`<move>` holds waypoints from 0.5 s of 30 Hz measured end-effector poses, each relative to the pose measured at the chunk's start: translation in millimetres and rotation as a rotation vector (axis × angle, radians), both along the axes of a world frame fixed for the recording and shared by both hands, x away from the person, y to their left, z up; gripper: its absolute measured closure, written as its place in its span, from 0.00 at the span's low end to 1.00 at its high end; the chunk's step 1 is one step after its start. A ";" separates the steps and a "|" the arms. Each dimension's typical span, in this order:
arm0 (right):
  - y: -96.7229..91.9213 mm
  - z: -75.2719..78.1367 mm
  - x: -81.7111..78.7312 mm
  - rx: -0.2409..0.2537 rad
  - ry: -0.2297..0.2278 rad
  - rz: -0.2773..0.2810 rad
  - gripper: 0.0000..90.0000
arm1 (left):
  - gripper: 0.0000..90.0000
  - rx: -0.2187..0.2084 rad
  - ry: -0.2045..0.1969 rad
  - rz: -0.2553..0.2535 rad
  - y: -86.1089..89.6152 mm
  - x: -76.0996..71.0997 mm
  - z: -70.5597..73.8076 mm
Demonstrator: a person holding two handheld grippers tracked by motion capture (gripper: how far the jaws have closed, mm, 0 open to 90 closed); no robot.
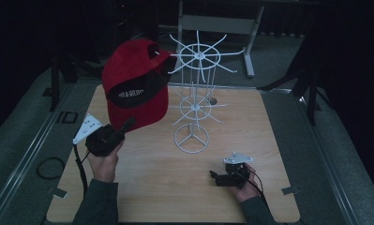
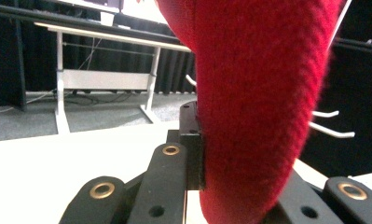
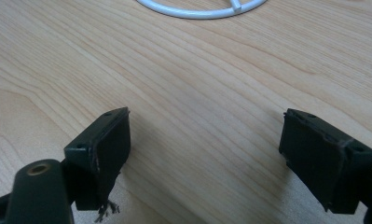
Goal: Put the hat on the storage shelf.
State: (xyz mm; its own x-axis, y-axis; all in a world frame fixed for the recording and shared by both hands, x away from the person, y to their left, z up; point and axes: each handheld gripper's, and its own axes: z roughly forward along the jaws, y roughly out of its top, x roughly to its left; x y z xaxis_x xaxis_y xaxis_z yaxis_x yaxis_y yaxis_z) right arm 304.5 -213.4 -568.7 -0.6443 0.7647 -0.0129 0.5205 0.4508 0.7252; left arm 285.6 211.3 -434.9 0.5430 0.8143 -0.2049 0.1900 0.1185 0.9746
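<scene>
A red cap (image 1: 135,79) with a black inner band hangs tilted at the upper left of a white wire rack (image 1: 196,89). My left gripper (image 1: 127,125) is shut on the cap's brim from below. In the left gripper view the red brim (image 2: 256,102) fills the space between the jaws, and one black pad (image 2: 193,144) presses its left side. My right gripper (image 1: 214,176) rests low over the table at the front right, held by a hand. In the right gripper view its jaws (image 3: 207,154) stand wide apart with bare wood between them.
The rack's round base ring (image 1: 191,137) stands mid-table, its edge (image 3: 202,10) just ahead of the right gripper. Wire arms (image 1: 222,65) stick out from the rack at two levels. A wooden tabletop (image 1: 175,187) spreads in front. A white-legged table (image 1: 217,23) stands behind.
</scene>
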 end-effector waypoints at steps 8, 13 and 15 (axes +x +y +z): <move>-0.1 0.0 0.0 -0.002 0.000 0.001 0.18 | 0.94 0.029 0.021 -0.015 -7.3 -2.2 -13.2; -0.2 0.1 0.0 -0.003 0.001 0.002 0.18 | 0.94 0.052 0.025 -0.009 -11.3 -3.1 -16.7; -0.2 0.1 0.0 -0.003 0.000 0.002 0.18 | 0.94 0.061 0.022 -0.008 -11.9 -4.1 -18.3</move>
State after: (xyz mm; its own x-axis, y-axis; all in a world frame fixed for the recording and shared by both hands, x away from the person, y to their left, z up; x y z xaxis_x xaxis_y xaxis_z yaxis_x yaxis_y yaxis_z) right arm 304.5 -213.6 -568.6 -0.6460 0.7632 -0.0155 0.5193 0.4542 0.7239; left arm 281.6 199.3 -453.2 0.5457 0.8212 -0.1671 0.2125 0.0572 0.9755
